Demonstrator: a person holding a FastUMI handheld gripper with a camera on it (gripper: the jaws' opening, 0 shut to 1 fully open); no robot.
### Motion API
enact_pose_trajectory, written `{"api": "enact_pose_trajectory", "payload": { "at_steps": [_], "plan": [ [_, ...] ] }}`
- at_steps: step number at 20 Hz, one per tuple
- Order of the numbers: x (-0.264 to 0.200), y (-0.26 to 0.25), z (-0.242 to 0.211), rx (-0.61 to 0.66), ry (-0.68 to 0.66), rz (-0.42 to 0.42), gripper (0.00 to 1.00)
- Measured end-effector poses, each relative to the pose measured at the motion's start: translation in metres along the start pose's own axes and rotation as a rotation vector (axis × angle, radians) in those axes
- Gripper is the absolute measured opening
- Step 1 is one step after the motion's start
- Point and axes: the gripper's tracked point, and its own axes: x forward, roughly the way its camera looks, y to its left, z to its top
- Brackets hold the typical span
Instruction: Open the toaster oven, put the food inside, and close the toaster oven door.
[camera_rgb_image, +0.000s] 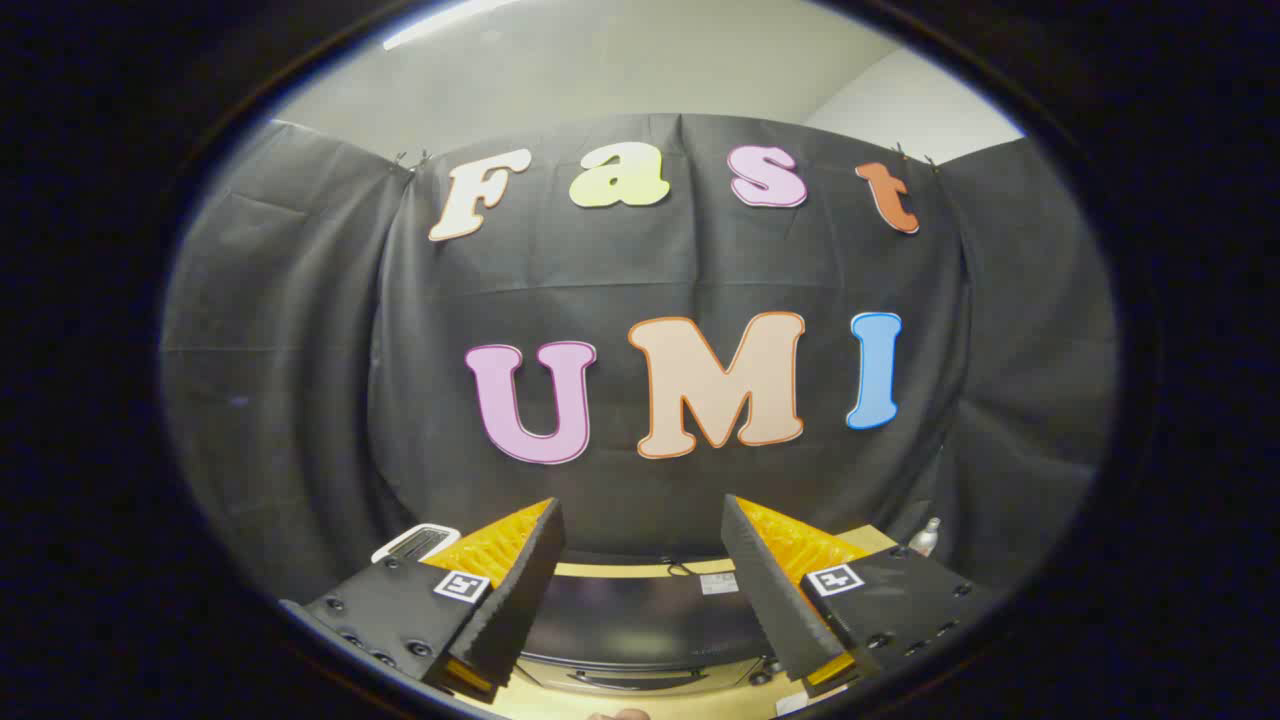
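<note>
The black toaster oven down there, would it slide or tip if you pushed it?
The black toaster oven looks wide and low between the open gripper fingers, so it probably wouldn't tip. It seems bulky, likely heavy. On the smooth wooden table it might slide slightly.

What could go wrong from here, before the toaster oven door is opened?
1. The claw is open and holds nothing, high above the toaster oven, aimed at the booth wall; a blind descent could miss the door handle.
2. The small bottle beyond the right finger could be knocked.
</note>
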Motion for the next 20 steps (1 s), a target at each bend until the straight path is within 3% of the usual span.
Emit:
{"api": "enact_pose_trajectory", "payload": {
  "at_steps": [13, 20],
  "plan": [
    [0.013, 0.002, -0.029, -0.002, 0.036, 0.016, 0.99],
    [0.027, 0.009, -0.100, 0.031, 0.127, 0.042, 0.99]
  ]
}}
